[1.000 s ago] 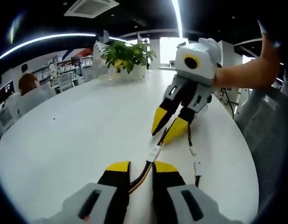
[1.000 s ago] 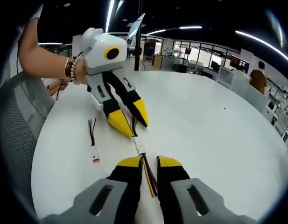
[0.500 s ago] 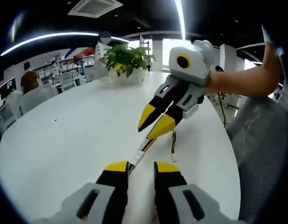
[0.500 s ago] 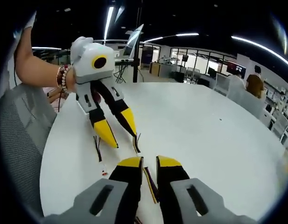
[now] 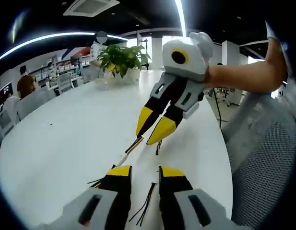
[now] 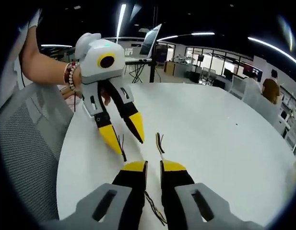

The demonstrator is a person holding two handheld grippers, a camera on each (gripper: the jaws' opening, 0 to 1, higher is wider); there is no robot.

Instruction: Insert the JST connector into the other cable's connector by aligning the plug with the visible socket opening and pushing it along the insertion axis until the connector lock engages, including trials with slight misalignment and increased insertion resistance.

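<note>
table [image 5: 66, 139]: big round white one, everything sits on or over it
mesh chair [image 5: 265, 163]: grey, right at the table edge next to the person's arm
left gripper [image 6: 124, 132]: over the near edge of the table, yellow tips clearly apart. Thin dark wires [image 6: 121, 143] are just off its lower tip, and in the left gripper view loose wire ends lie between its jaws (can't tell if it's actually pinching anything)
right gripper [image 5: 154, 124]: angled down at the table, tips nearly together. In the right gripper view a cable [image 6: 152, 199] runs back through the narrow gap between its jaws, with coloured wire ends poking out ahead of the tips (honestly can't tell if it's clamped or just lying there)
potted plant [image 5: 120, 58]: far side of the table
white connector [image 5: 122, 158]: on the table on a striped lead, between the two grippers' tips, touching neither
</note>
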